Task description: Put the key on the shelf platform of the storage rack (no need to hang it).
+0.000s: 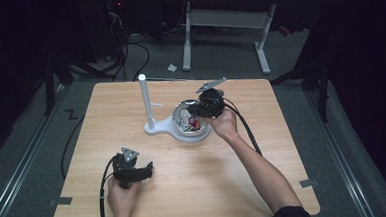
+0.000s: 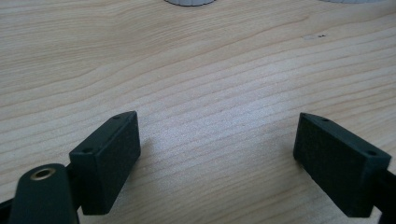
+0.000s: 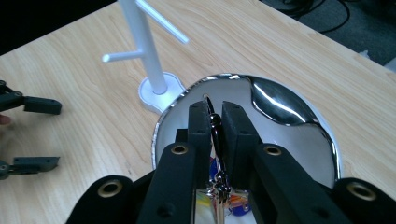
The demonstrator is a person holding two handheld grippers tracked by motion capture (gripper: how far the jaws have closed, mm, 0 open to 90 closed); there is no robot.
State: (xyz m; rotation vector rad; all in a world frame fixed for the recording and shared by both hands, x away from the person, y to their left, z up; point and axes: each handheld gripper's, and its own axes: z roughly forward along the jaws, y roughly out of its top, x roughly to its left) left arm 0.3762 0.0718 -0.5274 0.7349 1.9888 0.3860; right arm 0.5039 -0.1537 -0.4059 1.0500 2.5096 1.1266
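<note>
right gripper (image 3: pixel 215 126) fingers were clamped on a keyring (image 3: pixel 215 140) in the steel bowl (image 3: pixel 289 121); a straight lift was judged best. left gripper (image 2: pixel 217 154) fingers were held apart.

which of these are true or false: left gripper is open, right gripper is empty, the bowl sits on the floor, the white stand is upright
1. The left gripper is open. True: its jaws stand wide apart over bare table.
2. The right gripper is empty. False: it is shut on a thin dark strap with a keyring over the bowl.
3. The bowl sits on the floor. False: it sits on the table.
4. The white stand is upright. True: it stands beside the bowl.
</note>
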